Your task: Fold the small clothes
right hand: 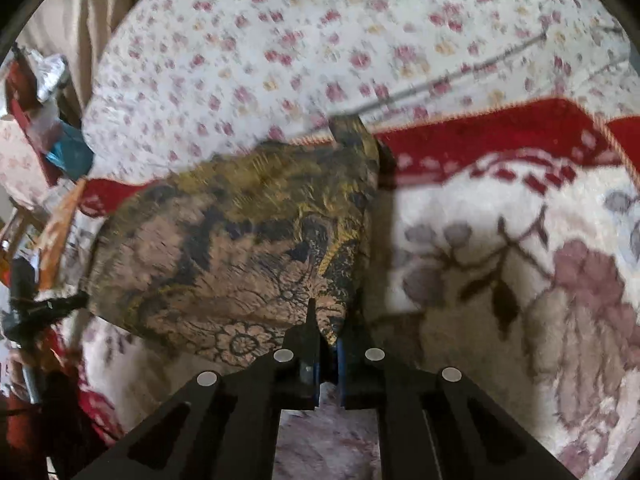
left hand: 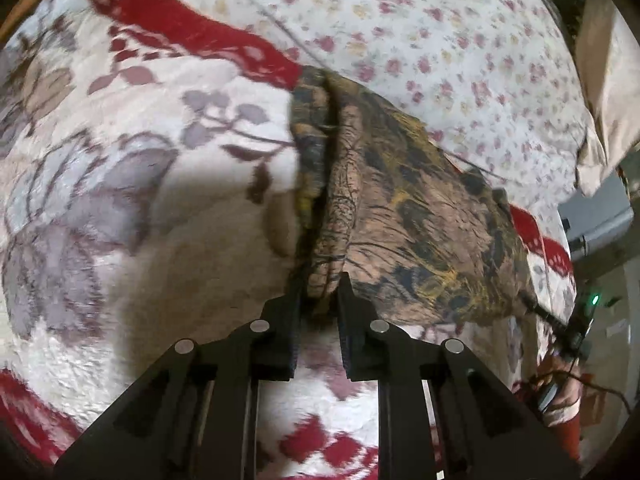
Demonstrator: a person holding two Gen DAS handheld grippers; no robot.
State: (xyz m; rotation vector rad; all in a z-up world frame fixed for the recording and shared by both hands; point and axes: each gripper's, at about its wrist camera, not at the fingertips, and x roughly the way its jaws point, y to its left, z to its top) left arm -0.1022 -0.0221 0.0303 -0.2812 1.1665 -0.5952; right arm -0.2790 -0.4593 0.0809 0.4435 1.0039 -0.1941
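We see one small garment [left hand: 400, 208] — a thin printed cloth in brown, black and mustard yellow with a lace-like flower pattern — held up between two tools just above a bed. It hangs in a soft sag with a deep vertical crease near its left-hand edge, so we judge it light, limp and easy to bunch; it should not slip much, but it will droop wherever it is not supported. The best places to hold it look like its corners or hem edges, which is where it is pinched now. The left hand-held gripper [left hand: 320, 292] has its two black fingers closed on a bunched edge of the cloth, with fabric filling the narrow gap between them. The right hand-held gripper [right hand: 326, 328] is likewise clamped on the opposite lower edge, where a small fold of cloth pokes between its nearly touching fingers. Beneath the garment lies one plush blanket [left hand: 120, 184], cream with grey-mauve flowers and a red border, and past it one white bed sheet [right hand: 248, 40] dotted with small pink and yellow blossoms. At the far side of the right view we make out a blurred heap of clutter [right hand: 36, 92] beside the bed — too smeared to name. We count one garment and two tools.
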